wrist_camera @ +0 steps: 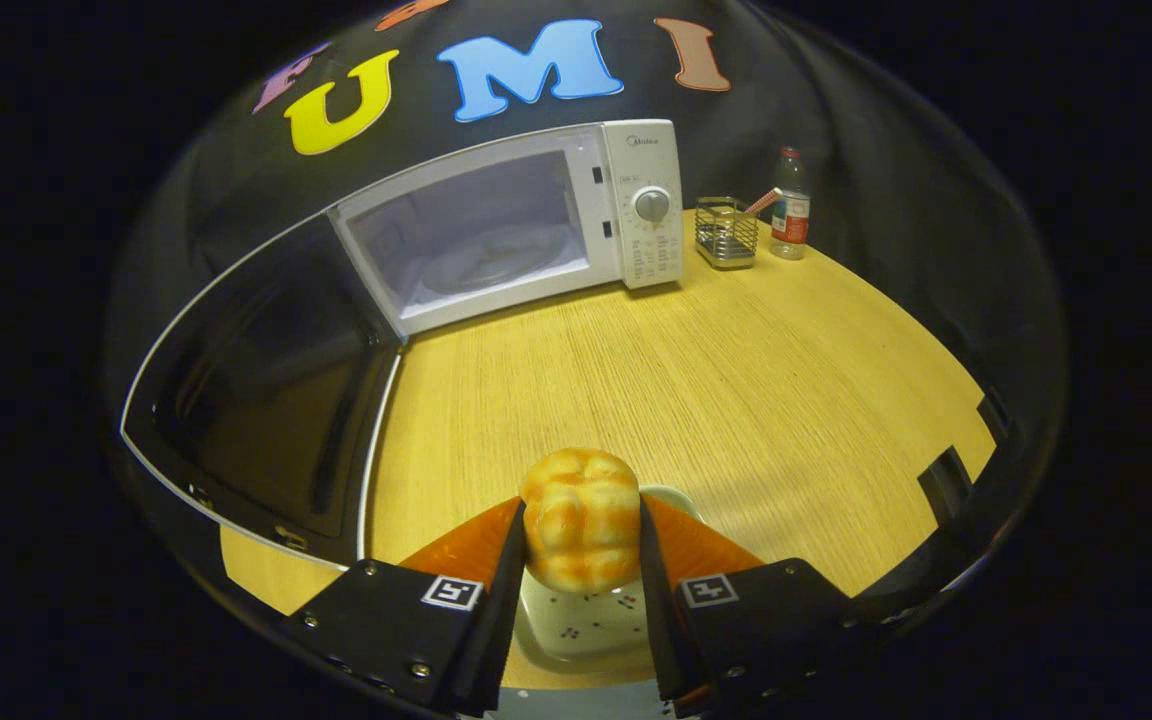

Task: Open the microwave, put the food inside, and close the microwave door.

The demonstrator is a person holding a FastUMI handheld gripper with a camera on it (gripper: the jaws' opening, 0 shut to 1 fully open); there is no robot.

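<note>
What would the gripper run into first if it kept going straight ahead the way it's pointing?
Probably nothing soon: the gripper, shut on the bread roll, faces bare wooden table. Farther on stands the microwave, door open, likely around its control panel; depth is unclear.

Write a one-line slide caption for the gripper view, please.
Tool shut on bun above a plate, facing the open microwave across the table.

The table [696,380] was pale wood-grain laminate with a soft sheen. The microwave [641,200] wore smooth white plastic; its open door [256,400] was dark glossy glass. The bread roll [581,520] had a shiny, browned crust, clamped between the gripper [581,545] fingers above a glazed speckled plate [586,625]. The basket [726,232] was wire metal.
</note>
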